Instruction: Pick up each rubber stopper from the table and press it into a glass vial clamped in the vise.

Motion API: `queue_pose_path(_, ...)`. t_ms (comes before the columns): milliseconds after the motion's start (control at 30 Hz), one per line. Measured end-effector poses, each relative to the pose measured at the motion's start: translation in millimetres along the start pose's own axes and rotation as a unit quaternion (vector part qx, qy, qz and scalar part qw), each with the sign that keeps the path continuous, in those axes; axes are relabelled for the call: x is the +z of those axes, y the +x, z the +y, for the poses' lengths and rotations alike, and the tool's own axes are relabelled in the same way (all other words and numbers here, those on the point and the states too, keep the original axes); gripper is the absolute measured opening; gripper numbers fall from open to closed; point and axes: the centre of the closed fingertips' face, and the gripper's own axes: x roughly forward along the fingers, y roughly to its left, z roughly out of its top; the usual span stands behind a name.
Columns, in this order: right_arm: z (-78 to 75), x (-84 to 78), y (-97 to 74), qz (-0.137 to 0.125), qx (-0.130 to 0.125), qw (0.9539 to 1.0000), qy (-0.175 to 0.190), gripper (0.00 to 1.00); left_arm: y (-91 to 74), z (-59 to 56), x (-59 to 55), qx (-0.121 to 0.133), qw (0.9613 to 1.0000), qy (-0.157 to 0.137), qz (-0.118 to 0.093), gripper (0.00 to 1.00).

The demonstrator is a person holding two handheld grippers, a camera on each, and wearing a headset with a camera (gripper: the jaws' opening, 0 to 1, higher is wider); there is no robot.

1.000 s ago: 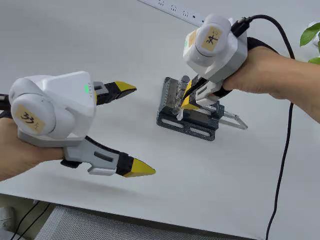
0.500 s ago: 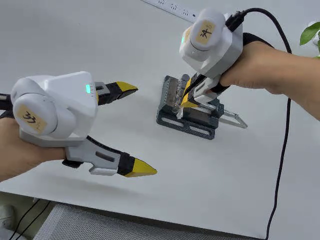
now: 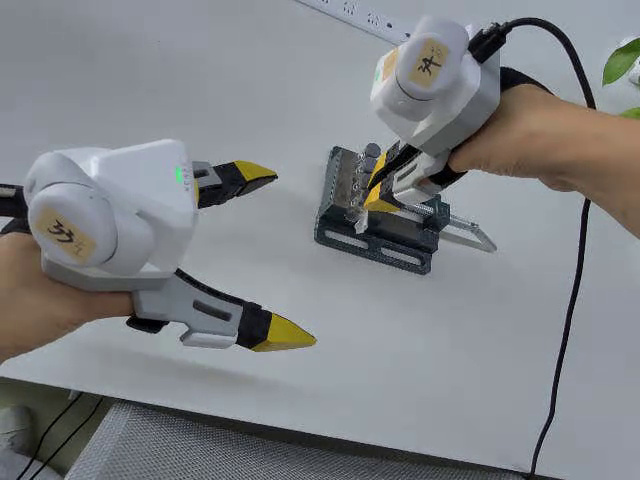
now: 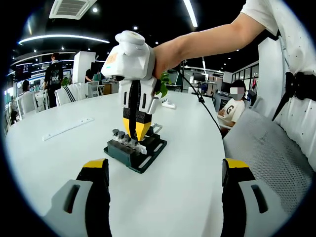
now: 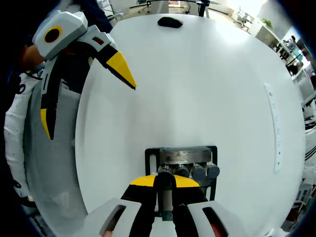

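1. Rubber stopper (image 5: 165,178): grey, it sits on top of the end vial (image 5: 166,202) of a row, right between the yellow tips of the right gripper (image 5: 165,183).
2. The right gripper's jaws are drawn close together and pinch the rubber stopper from both sides. In the head view this gripper points steeply down onto the row from above, held in the person's right hand (image 3: 505,125).
3. The vise (image 5: 180,155) is dark and stands flat on the white table (image 5: 197,89). It clamps four vials side by side. The three other stoppers (image 5: 199,172) cap the vials next to the gripped one, each seated upright.
4. In the left gripper view the vise lies ahead in the middle of the table. The right gripper stands nearly upright over one end of the row, with its tips down among the stopper tops.
5. The left gripper (image 3: 270,255) has its jaws spread wide with nothing between them. It hovers above the table, well apart from the vise, with its yellow tips pointing toward it. The left hand (image 3: 30,300) holds it near the table's front edge.
6. In the right gripper view the left gripper shows at the upper left, its two tips far apart over the table edge.
7. A black cable (image 3: 572,300) runs from the right gripper down across the table. A white power strip (image 3: 350,14) lies at the far side of the table, and a green leaf (image 3: 620,65) shows at the right edge.
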Motion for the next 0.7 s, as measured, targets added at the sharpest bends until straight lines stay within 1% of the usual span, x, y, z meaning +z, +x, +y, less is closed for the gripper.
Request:
queue_pose_path(267, -0.4, 0.7, 0.6, -0.006, 0.0, 1.0, 0.002, 0.08, 1.2, -0.1, 0.3, 0.0, 1.0, -0.001, -0.001, 0.94)
queue_pose_path(700, 3.4, -0.4, 0.8, -0.014, -0.002, 0.9999, 0.008, 0.1, 2.4, -3.6, 1.0, -0.003, 1.0, -0.004, -0.002, 0.93)
